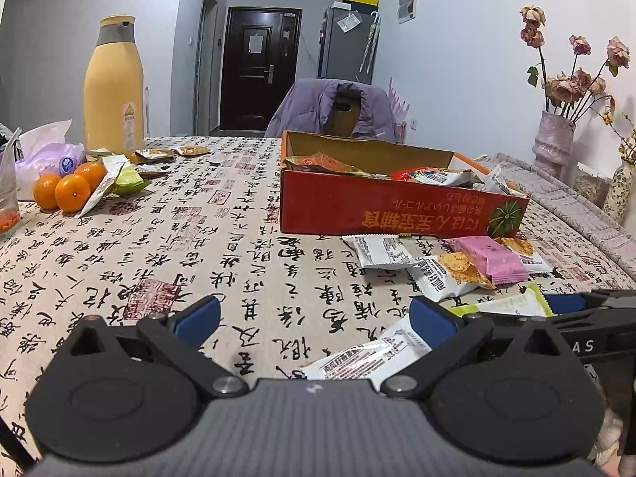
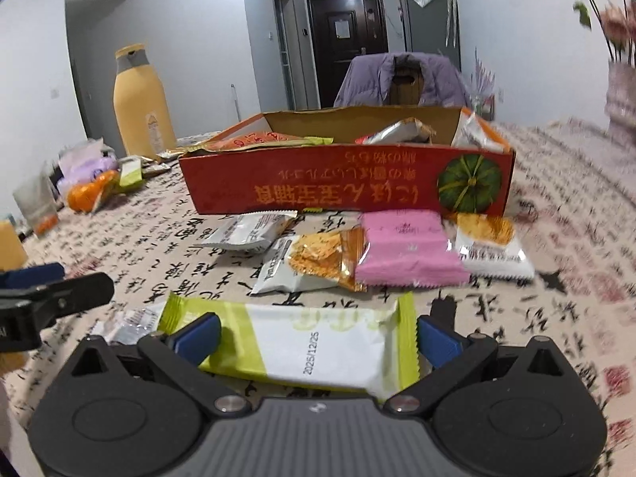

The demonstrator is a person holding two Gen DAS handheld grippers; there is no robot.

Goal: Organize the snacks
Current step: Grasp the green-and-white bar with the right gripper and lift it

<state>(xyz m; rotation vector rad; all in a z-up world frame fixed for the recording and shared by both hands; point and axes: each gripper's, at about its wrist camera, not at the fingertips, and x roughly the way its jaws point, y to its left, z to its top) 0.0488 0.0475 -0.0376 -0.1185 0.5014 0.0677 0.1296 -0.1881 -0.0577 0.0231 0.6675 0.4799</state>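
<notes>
An open red cardboard box [image 1: 381,214] [image 2: 318,187] with several snack packets inside stands mid-table. In front of it lie loose packets: a pink one [image 2: 405,250] [image 1: 493,258], orange-and-white ones [image 2: 314,262] and white ones [image 1: 381,250]. My right gripper [image 2: 318,340] is open, its blue pads straddling a green-and-white packet [image 2: 310,346] [image 1: 512,306] that lies flat on the cloth. My left gripper [image 1: 314,320] is open over the bare tablecloth, and a white packet [image 1: 369,357] lies by its right finger. The right gripper's fingers [image 1: 564,303] show at the right edge of the left wrist view.
At the far left of the table stand a tall yellow bottle [image 1: 113,87], three oranges [image 1: 65,189], a tissue pack [image 1: 51,159] and more packets [image 1: 123,179]. A vase of dried roses [image 1: 554,143] stands far right. A chair with a purple jacket [image 1: 330,107] is behind the box.
</notes>
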